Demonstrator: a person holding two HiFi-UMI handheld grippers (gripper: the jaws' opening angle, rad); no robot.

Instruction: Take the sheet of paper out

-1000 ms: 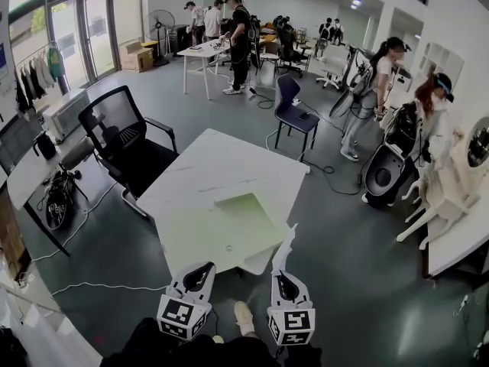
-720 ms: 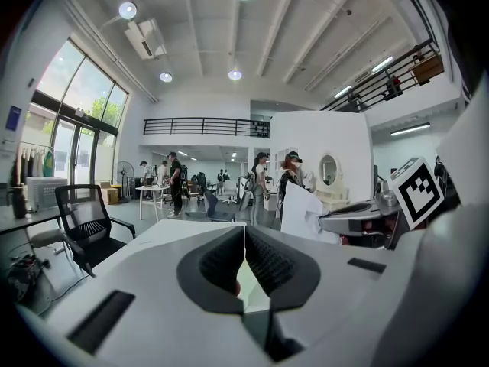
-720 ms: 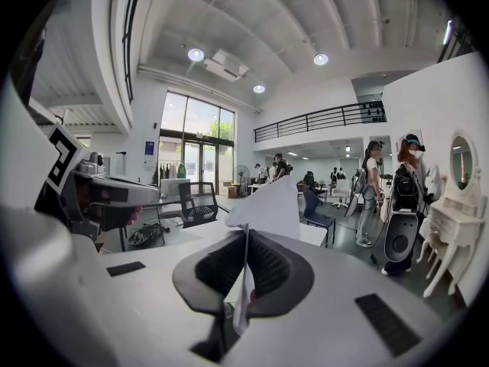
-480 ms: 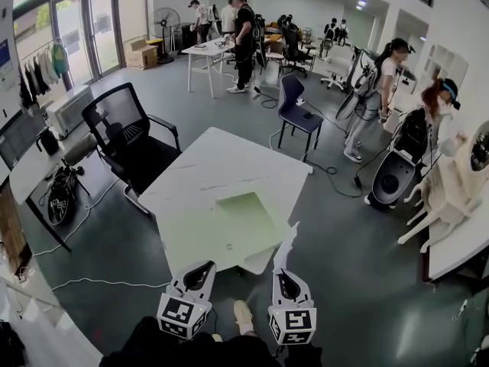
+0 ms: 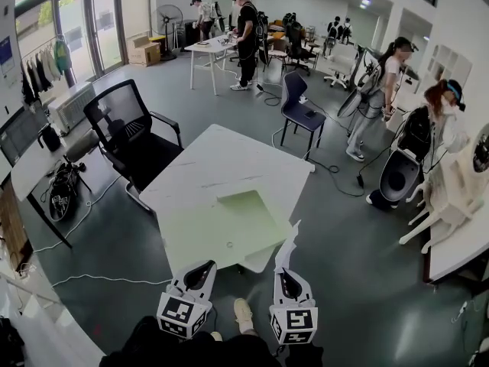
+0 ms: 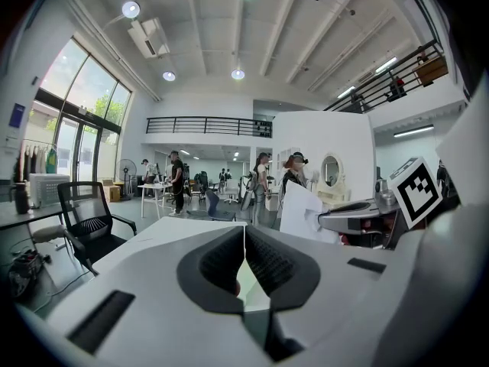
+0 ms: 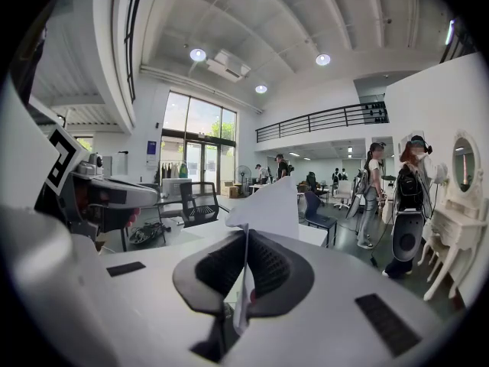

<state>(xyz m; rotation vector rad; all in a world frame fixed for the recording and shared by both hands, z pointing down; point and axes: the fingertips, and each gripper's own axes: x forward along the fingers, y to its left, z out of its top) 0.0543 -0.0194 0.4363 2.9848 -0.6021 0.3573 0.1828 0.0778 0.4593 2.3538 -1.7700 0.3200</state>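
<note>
Pinching the sheet of paper (image 5: 287, 243) upright, edge-on, in the right tool (image 5: 284, 275), just off the 5 o'clock corner of the bench (image 5: 221, 159), at 5 o'clock from the green folder (image 5: 248, 214). Pressed together on nothing: left tool (image 5: 200, 275), at 6 o'clock.

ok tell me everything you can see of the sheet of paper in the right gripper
The sheet of paper is plain white and thin. It stands on edge, pinched between the closed jaws of the right gripper, and rises above them to a bent, pointed corner. In the head view it juts forward from the gripper's tip near a corner of the table. Nothing else visibly touches it.
</note>
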